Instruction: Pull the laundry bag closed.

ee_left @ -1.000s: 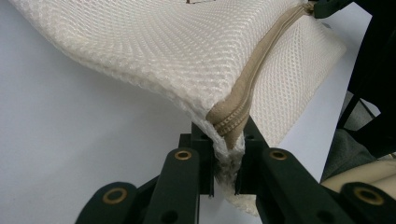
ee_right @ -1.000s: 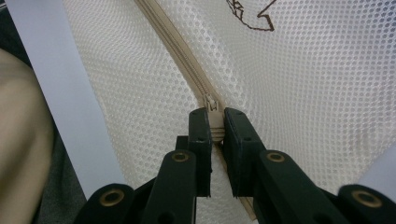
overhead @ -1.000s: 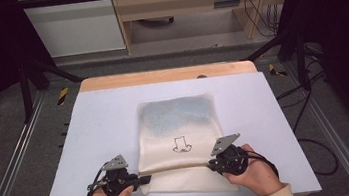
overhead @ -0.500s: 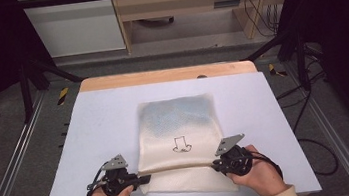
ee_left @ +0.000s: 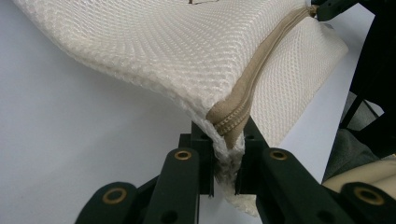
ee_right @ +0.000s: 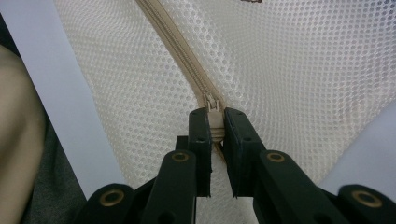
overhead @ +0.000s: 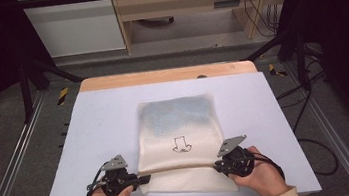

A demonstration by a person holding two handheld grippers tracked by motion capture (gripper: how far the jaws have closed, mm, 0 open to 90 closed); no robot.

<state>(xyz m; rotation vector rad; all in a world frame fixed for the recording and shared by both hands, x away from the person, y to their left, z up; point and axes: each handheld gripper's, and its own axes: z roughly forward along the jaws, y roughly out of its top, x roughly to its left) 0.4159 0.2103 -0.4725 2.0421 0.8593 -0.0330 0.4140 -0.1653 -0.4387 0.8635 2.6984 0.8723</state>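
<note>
Cream mesh bag, tan zipper, small drawing

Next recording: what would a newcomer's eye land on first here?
A cream mesh zip bag lies mid-table on the pale blue table top, a small black line drawing on it. At its near edge, the left hand-held gripper pinches the zip's end and the right hand-held gripper clamps the zip slider.

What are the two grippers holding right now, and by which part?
Both hold the mesh bag. The left gripper pinches the zipper's end at the bag's corner; the right gripper clamps the zipper pull.
</note>
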